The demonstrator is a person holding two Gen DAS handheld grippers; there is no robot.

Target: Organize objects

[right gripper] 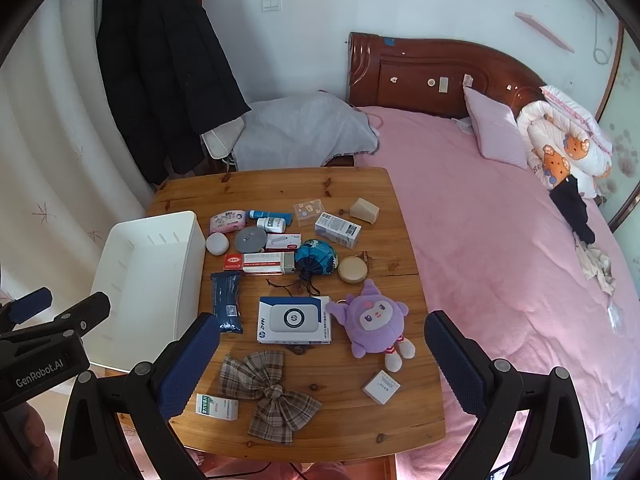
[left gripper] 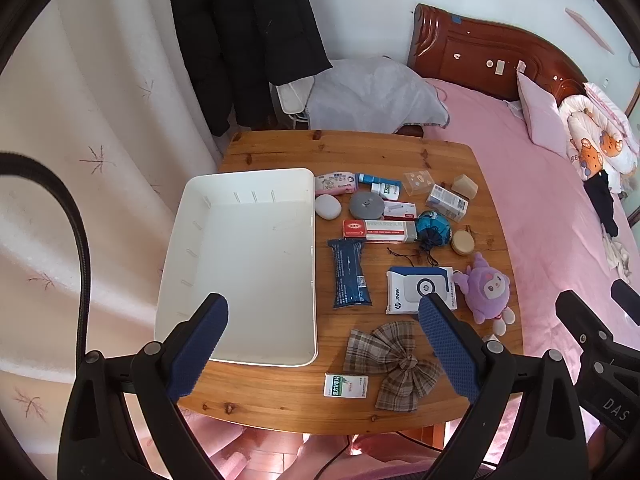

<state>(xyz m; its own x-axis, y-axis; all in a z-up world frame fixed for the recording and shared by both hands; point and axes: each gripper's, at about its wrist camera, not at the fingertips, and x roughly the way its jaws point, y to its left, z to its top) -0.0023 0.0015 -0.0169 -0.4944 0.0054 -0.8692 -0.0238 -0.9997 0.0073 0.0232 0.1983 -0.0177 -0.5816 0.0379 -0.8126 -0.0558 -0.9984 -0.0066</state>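
Soft, even daylight fills the room, brightest on the pale wall and the pink bedspread (right gripper: 500, 248), which glows slightly washed out. The round-cornered wooden table (left gripper: 280, 152) carries only faint, short shadows under its scattered items. Both fisheye views bend straight lines hard toward the edges, where black vignetting closes the corners. Centre detail stays sharp; the nearest dark-blue padded fingers (left gripper: 200, 344) look slightly soft.

Legible markings, located from the white tray (right gripper: 148, 280): "HP" logo and "ZHAN" on the white-and-blue box (right gripper: 294, 319) to its right. "GenRobot.AI" on the left gripper (right gripper: 60, 312) housing. "DAS" on the right gripper (left gripper: 592, 312) housing. Other labels unreadable.
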